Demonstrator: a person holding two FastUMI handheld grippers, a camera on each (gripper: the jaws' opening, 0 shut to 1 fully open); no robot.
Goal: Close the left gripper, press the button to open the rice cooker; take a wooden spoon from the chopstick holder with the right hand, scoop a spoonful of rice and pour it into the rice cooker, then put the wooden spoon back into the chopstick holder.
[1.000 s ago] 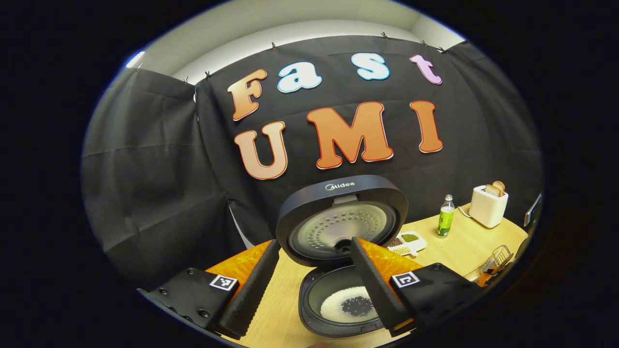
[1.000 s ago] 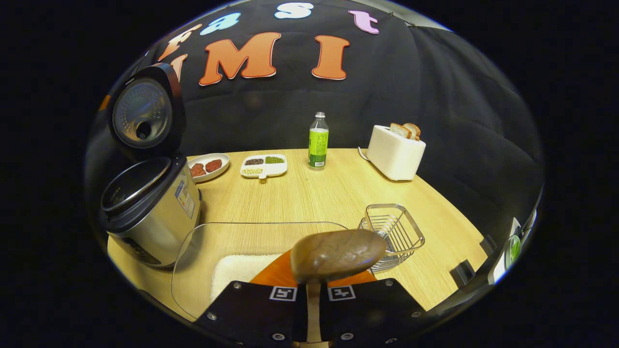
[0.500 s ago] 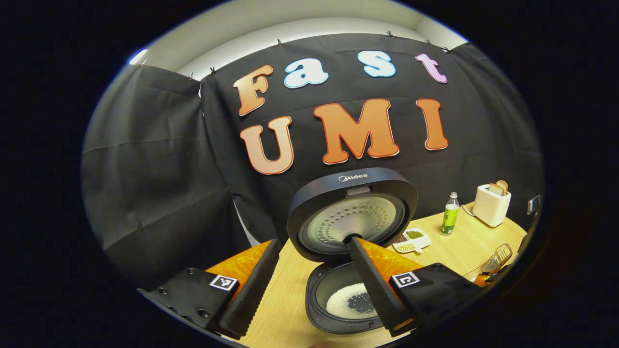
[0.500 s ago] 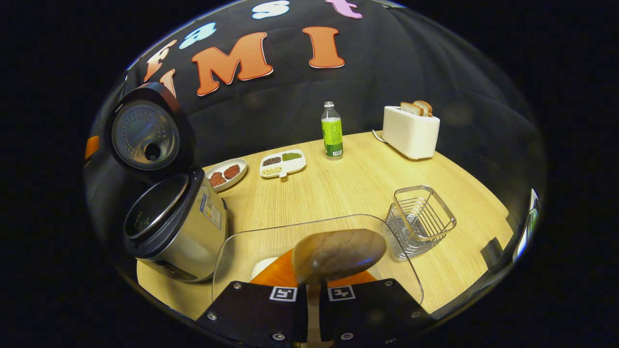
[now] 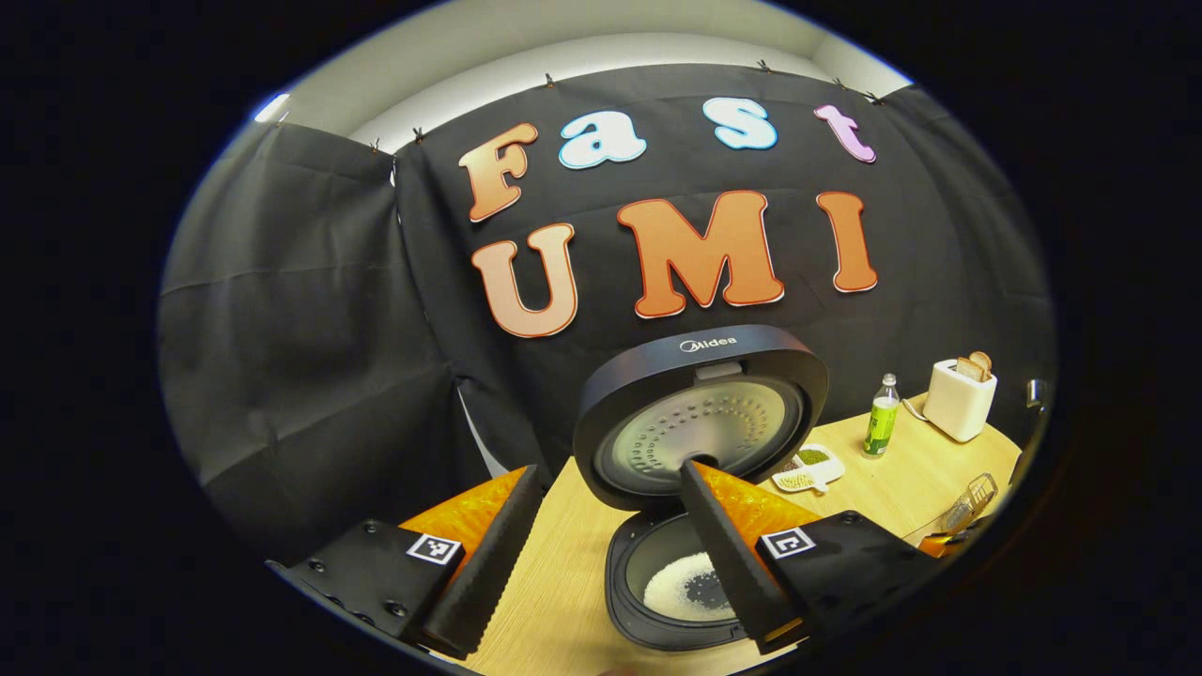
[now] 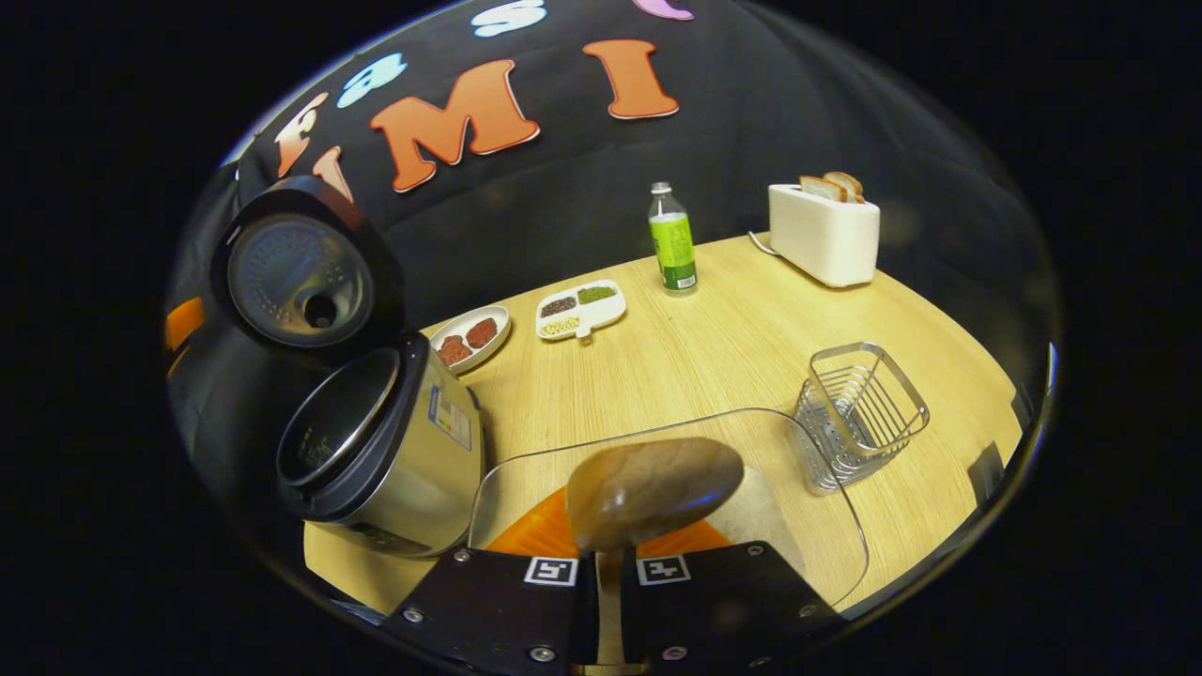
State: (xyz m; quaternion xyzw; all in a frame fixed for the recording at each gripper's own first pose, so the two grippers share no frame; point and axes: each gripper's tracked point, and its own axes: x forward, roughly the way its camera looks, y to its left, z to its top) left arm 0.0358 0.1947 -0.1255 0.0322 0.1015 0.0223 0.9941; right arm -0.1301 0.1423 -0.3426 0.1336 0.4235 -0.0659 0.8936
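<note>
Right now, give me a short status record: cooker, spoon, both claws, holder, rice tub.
rice cooker: lid up, white rice in the inner pot
wooden spoon: held by its handle in the right claw, bowl over the clear tub
right claw: shut on the spoon
left claw: open, holding nothing, in front of the cooker
chopstick holder: wire basket right of the tub, no spoon in it
clear tub: on the table, beside the cooker
</note>
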